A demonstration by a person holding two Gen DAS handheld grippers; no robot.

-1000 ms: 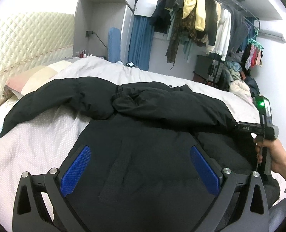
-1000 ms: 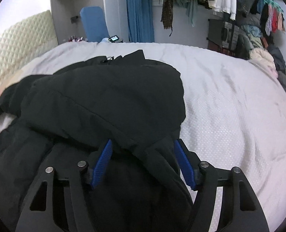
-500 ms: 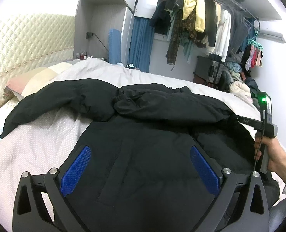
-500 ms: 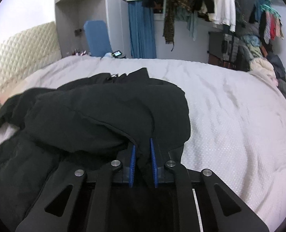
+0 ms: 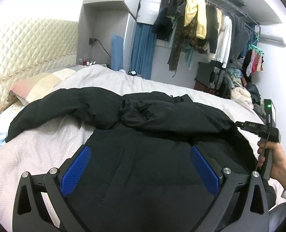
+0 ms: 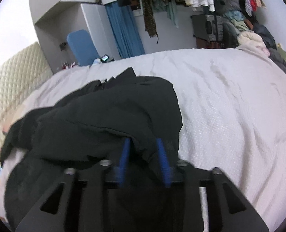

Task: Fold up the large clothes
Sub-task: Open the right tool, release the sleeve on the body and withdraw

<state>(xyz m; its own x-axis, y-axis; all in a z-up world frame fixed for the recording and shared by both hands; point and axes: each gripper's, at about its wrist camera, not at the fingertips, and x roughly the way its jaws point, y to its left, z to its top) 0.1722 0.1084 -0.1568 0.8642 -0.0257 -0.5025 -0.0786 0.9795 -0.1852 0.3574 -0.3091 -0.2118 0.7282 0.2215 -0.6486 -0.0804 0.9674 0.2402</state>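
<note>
A large black padded jacket (image 5: 143, 174) lies spread on the white bed (image 5: 46, 150), one sleeve stretched out to the left and the other folded across its chest. My left gripper (image 5: 140, 168) hovers low over the jacket's body, jaws wide open and empty. In the right wrist view, my right gripper (image 6: 143, 141) sits at the folded sleeve's end. Its jaws are opening, and a fold of the jacket (image 6: 104, 116) lies loosely between the blue pads (image 6: 124, 154). In the left wrist view the right gripper (image 5: 239, 124) touches that sleeve end, held by a hand (image 5: 276, 164).
A quilted headboard (image 5: 17, 54) and pillows (image 5: 36, 85) are at the left. Bare white bedding (image 6: 229, 106) spreads right of the jacket. A rail of hanging clothes (image 5: 200, 25) and a pile of laundry (image 5: 243, 94) stand beyond the bed's far side.
The right gripper pinched shut on the sleeve fold half a second ago, and its pads now stand apart again. Its view has rolled and lifted slightly. The left gripper has stayed put.
</note>
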